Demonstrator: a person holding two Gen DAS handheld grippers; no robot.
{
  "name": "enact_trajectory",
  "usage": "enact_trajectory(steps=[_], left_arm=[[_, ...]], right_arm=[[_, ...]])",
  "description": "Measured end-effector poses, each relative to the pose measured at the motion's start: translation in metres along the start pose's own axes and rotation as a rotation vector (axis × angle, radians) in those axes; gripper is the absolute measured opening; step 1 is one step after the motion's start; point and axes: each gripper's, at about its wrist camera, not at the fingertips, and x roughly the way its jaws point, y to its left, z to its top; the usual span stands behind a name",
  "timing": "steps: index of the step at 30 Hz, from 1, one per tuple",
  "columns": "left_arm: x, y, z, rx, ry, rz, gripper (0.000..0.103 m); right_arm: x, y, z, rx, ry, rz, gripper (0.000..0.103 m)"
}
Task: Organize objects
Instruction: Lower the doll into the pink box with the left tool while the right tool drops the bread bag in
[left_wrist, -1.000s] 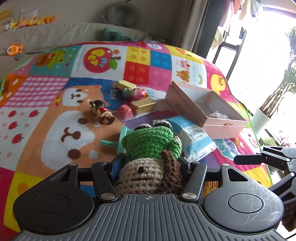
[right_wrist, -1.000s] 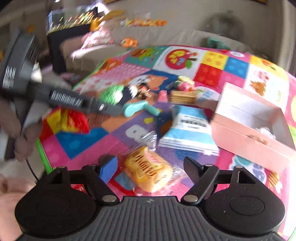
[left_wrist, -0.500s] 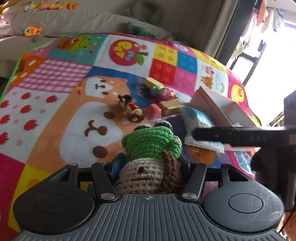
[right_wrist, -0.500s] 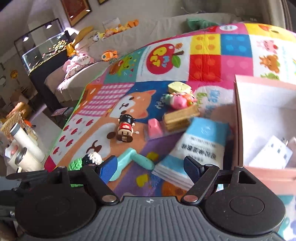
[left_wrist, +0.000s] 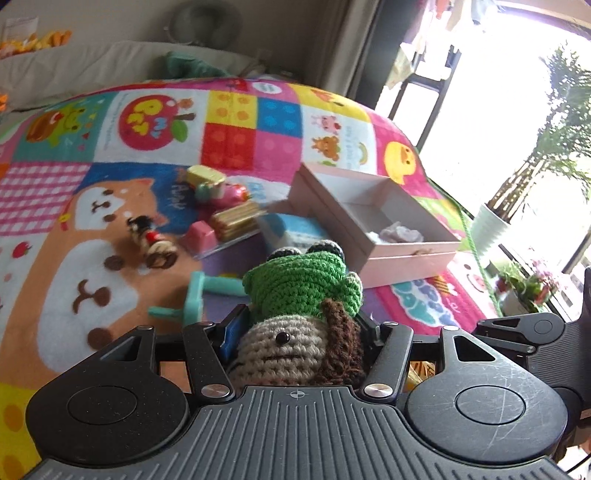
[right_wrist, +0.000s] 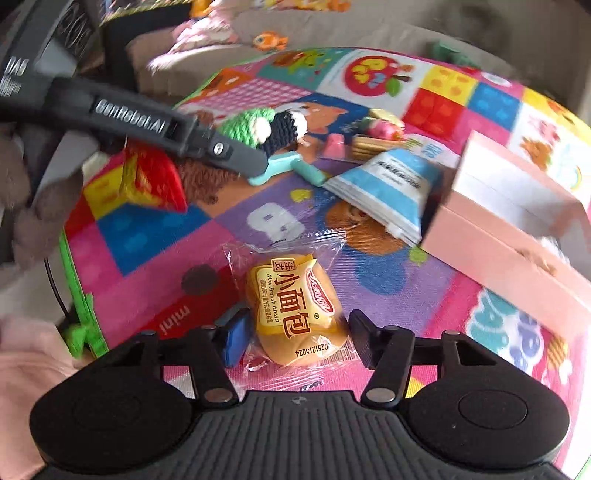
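Note:
My left gripper (left_wrist: 301, 325) is shut on a crocheted doll with a green frog hat (left_wrist: 301, 295) and holds it above the colourful mat. The doll also shows in the right wrist view (right_wrist: 258, 123), with the left gripper's arm (right_wrist: 155, 125) across it. My right gripper (right_wrist: 295, 332) is open, its fingers on either side of a wrapped mini bread (right_wrist: 295, 310) lying on the mat. The open pink box (left_wrist: 373, 218) stands to the right; it also shows in the right wrist view (right_wrist: 517, 229).
On the mat lie a blue-white packet (right_wrist: 388, 188), a teal toy (left_wrist: 199, 295), a small figurine (left_wrist: 151, 240), a pink block (left_wrist: 201, 234), a wafer pack (left_wrist: 236, 218) and candies (left_wrist: 221, 192). A potted plant (left_wrist: 491, 229) stands beyond the mat's right edge.
My right gripper has swung back and down to the wrapped bread, which lies between its fingers. My left gripper has turned right with the doll still in it.

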Motion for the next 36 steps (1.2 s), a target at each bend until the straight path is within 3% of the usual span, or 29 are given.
enact_trajectory(steps=[5,9,13,16,18,19,24,26,30,32,34,36], left_arm=[[0.048,-0.047,0.052,0.019,-0.052,-0.089,0.063],[0.116,-0.072,0.091,-0.100,-0.086,-0.112,0.064],[0.182,-0.089,0.105,-0.108,-0.050,0.012,0.063],[0.205,-0.093,0.100,-0.067,0.004,0.100,0.063],[0.200,-0.093,0.098,-0.049,0.026,0.100,0.065],[0.194,-0.093,0.097,-0.043,0.023,0.097,0.061],[0.129,-0.081,0.098,-0.009,-0.173,0.100,0.060],[0.106,-0.072,0.096,-0.030,-0.212,0.085,0.060],[0.082,-0.066,0.080,-0.027,-0.213,0.039,0.060],[0.074,-0.065,0.070,0.009,-0.196,0.021,0.060],[0.065,-0.059,0.060,0.034,-0.190,0.007,0.060],[0.053,-0.045,0.046,0.059,-0.182,0.006,0.060]], right_arm=[[-0.036,-0.039,-0.015,0.139,-0.116,-0.078,0.057],[-0.060,-0.067,-0.028,0.233,-0.187,-0.159,0.057],[-0.074,-0.093,-0.038,0.308,-0.238,-0.196,0.057],[-0.078,-0.110,-0.043,0.338,-0.265,-0.229,0.057],[-0.076,-0.119,-0.043,0.351,-0.274,-0.258,0.057],[-0.076,-0.124,-0.042,0.360,-0.278,-0.267,0.057],[-0.074,-0.149,-0.031,0.426,-0.316,-0.272,0.057],[-0.069,-0.162,-0.015,0.443,-0.334,-0.269,0.057],[-0.045,-0.190,0.038,0.431,-0.362,-0.326,0.057],[-0.020,-0.213,0.065,0.440,-0.305,-0.318,0.058],[0.001,-0.232,0.076,0.478,-0.256,-0.353,0.065],[0.007,-0.240,0.067,0.520,-0.233,-0.379,0.066]])
